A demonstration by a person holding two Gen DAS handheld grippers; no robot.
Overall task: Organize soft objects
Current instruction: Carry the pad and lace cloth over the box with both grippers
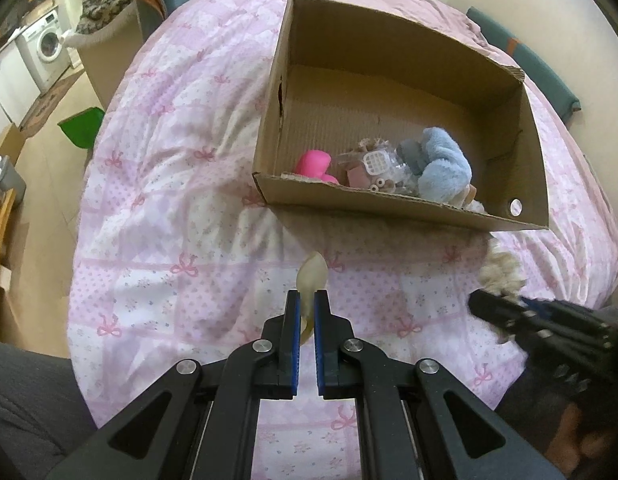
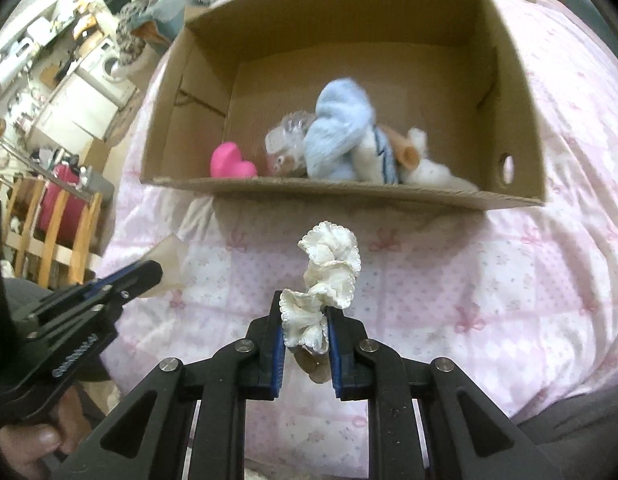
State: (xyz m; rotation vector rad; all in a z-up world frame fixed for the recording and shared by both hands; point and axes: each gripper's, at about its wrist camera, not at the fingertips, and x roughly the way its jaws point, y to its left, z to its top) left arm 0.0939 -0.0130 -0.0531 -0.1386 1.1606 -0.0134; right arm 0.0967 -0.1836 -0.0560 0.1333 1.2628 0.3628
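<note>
No brand or label can be read; pale lettering on the side of the left tongs in the right wrist view is too blurred to make out.

One box (image 1: 393, 204) stands open on the far part of a bed (image 1: 169, 200) with a pink bow-print quilt. Inside, along its near wall, lie one pink heart (image 2: 231, 165) at the left, one clear plastic bag (image 2: 287, 136) of small bits beside it, one blue plush (image 2: 341, 128) right of that, and a white plush (image 2: 429, 172) at the right end, partly hidden by the wall.

The left tongs (image 1: 307, 312) are pressed together on one thin cream piece (image 1: 311, 276), which sticks up past the tips, above the quilt near the box. The right tongs (image 2: 305, 332) pinch one white frilly scrunchie (image 2: 329, 268), its free end hanging out toward the box, clear of the quilt. Both held things are outside the box, on its near side.

A washer (image 1: 45, 50) stands far left.
</note>
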